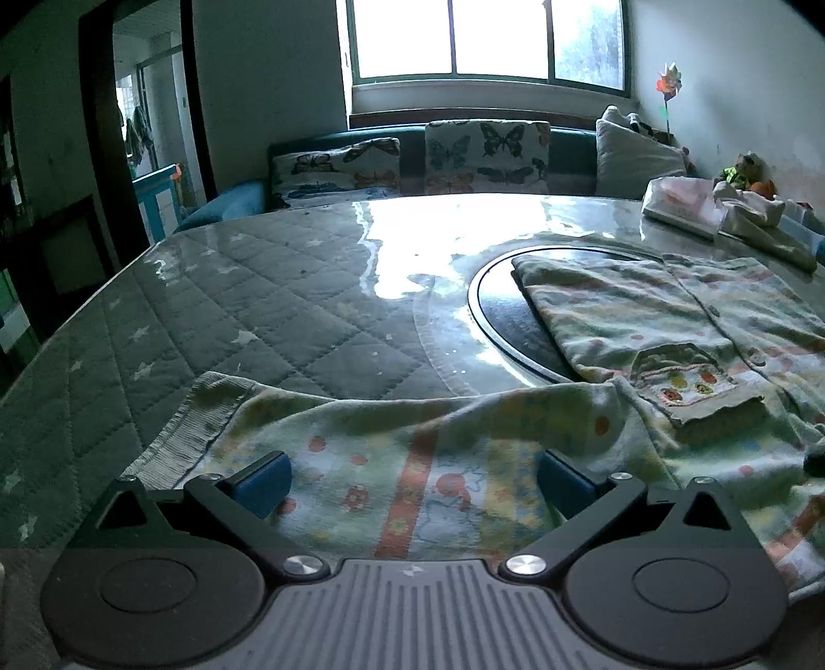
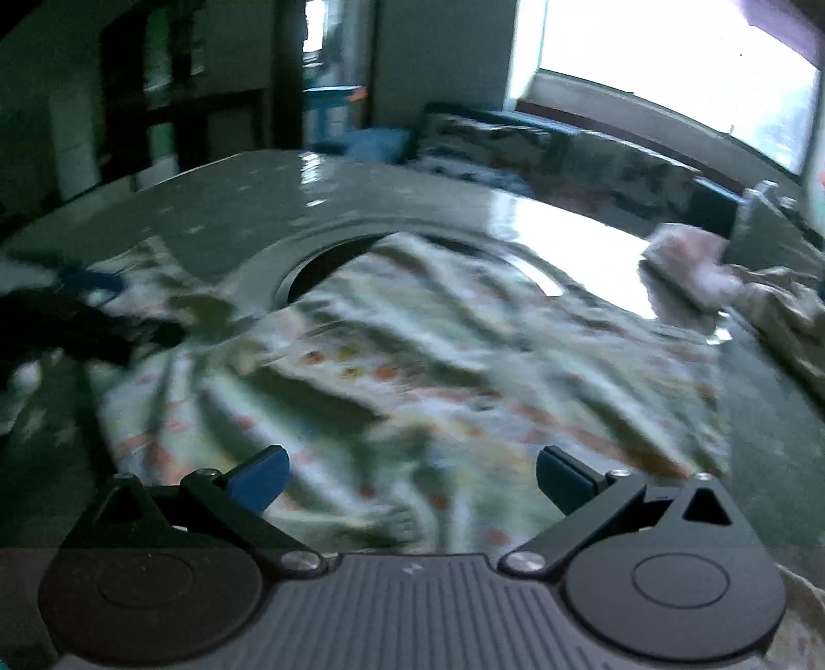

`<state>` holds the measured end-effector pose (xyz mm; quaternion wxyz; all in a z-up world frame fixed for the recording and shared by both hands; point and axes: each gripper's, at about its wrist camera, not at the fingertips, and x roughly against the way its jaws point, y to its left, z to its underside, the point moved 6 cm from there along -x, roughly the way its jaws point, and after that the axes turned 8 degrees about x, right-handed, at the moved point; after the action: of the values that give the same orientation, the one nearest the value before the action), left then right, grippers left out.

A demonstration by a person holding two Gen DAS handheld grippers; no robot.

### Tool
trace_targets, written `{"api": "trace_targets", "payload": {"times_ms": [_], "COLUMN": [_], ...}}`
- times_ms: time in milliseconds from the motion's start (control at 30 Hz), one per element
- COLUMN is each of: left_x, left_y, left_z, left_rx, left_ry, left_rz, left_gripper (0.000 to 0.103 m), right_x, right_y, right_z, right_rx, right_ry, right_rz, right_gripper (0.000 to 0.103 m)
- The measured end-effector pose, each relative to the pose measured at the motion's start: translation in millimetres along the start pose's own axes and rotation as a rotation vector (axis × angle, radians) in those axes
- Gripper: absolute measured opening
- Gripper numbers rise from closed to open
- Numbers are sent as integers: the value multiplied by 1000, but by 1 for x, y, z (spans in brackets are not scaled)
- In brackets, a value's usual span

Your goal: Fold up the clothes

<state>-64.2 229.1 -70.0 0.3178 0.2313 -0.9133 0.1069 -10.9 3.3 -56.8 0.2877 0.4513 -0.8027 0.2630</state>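
You are looking across the table (image 1: 247,288), where the garment (image 1: 644,330) is lying to the right, partly over the round inset (image 1: 495,304) at the table's middle. Its sleeve (image 1: 361,453) is stretching left along the near edge. The folded pile (image 1: 680,201) is sitting at the far right, and the sofa (image 1: 412,160) is standing behind the table, under the window (image 1: 484,41).

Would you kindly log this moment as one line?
left hand-held gripper: open over sleeve | right hand-held gripper: open over patterned shirt | fold: not started
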Motion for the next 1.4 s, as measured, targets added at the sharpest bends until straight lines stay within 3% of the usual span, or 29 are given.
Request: {"api": "trace_targets", "payload": {"times_ms": [200, 467, 600, 767, 933, 1233, 1333, 1400], "left_x": [0, 0, 0, 7, 31, 43, 35, 29], "left_y": [2, 3, 4, 0, -28, -105, -118, -120], "left_z": [0, 0, -1, -3, -10, 1, 8, 18], "left_rx": [-6, 3, 7, 5, -15, -101, -134, -154], "left_ry": [2, 8, 11, 5, -29, -4, 12, 42], "left_rz": [-4, -6, -7, -7, 115, 364, 357, 314], "left_gripper": [103, 103, 103, 103, 103, 103, 102, 100], "right_x": [8, 12, -1, 18, 26, 32, 32, 32], "right_y": [10, 17, 34, 24, 6, -8, -9, -9], "right_z": [21, -3, 9, 9, 19, 40, 45, 48], "right_rx": [61, 42, 94, 57, 3, -84, -93, -93], "right_ry": [30, -30, 31, -9, -3, 17, 25, 35], "right_rz": [-44, -96, -135, -139, -109, -92, -92, -90], "right_gripper": [103, 103, 103, 103, 103, 103, 103, 103]}}
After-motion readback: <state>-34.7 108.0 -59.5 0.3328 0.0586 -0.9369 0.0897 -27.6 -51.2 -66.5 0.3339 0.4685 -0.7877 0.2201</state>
